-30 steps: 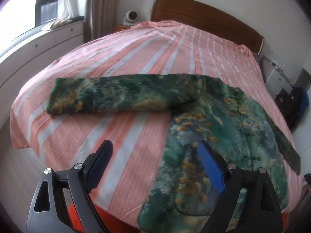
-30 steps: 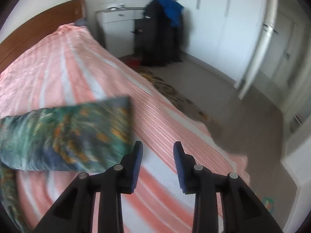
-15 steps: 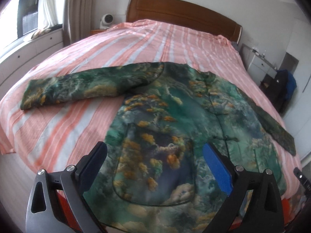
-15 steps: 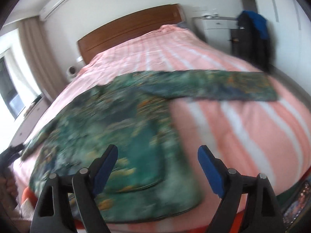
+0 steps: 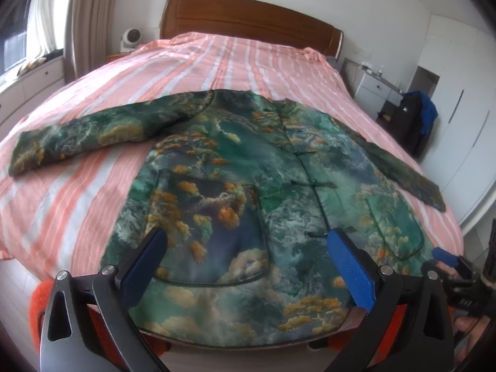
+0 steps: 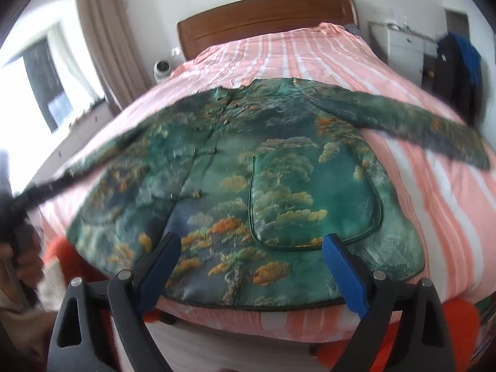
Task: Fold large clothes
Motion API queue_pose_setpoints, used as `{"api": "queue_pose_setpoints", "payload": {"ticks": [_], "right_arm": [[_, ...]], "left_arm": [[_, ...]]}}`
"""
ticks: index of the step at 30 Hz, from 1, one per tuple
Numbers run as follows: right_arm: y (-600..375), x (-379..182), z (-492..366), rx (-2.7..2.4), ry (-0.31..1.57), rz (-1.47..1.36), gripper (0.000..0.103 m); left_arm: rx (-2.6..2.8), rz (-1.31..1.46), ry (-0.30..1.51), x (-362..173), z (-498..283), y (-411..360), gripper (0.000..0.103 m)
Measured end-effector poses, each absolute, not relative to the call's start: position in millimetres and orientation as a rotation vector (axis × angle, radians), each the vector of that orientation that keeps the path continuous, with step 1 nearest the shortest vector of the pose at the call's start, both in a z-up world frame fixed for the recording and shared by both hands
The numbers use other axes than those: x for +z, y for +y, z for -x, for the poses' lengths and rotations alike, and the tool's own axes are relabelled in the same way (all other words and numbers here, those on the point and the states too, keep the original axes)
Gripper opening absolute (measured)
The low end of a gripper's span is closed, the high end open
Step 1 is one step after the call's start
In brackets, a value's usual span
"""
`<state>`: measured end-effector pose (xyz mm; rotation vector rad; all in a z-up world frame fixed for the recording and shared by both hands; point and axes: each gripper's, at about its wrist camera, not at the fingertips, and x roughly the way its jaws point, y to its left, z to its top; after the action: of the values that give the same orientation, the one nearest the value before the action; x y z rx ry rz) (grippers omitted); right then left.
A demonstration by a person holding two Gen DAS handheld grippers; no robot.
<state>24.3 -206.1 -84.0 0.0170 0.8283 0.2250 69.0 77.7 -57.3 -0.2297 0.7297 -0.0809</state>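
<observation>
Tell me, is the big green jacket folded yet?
Not yet. Done: the jacket lies spread flat, front up, on the striped bed, both sleeves stretched out sideways. In hand: nothing; the left tongs and right tongs are both open, hovering near the hem. Left: every fold, probably sleeves first, then the body.

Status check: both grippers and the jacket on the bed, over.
Left hand-held gripper open, empty. Right hand-held gripper open, empty. Jacket flat on bed, sleeves spread, unfolded. Nothing in the way.
</observation>
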Motion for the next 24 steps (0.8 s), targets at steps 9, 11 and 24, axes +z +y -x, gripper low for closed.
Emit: {"api": "queue_pose_setpoints", "payload": {"ticks": [9,11,24], "right_arm": [[-178,-89,-15,0.231,0.796,0.167,0.092],[-175,-91,-14,0.235,0.795,0.187,0.092],[-248,-78,-23,0.129,0.778,0.026,0.092]], "left_arm": [[-0.04,0.166,0.709,-57,-65,68,0.103],[-0.034,0.146,0.71,-57,-65,66,0.103],[0.098,0.118,0.79,-62,-83,136,0.103]]}}
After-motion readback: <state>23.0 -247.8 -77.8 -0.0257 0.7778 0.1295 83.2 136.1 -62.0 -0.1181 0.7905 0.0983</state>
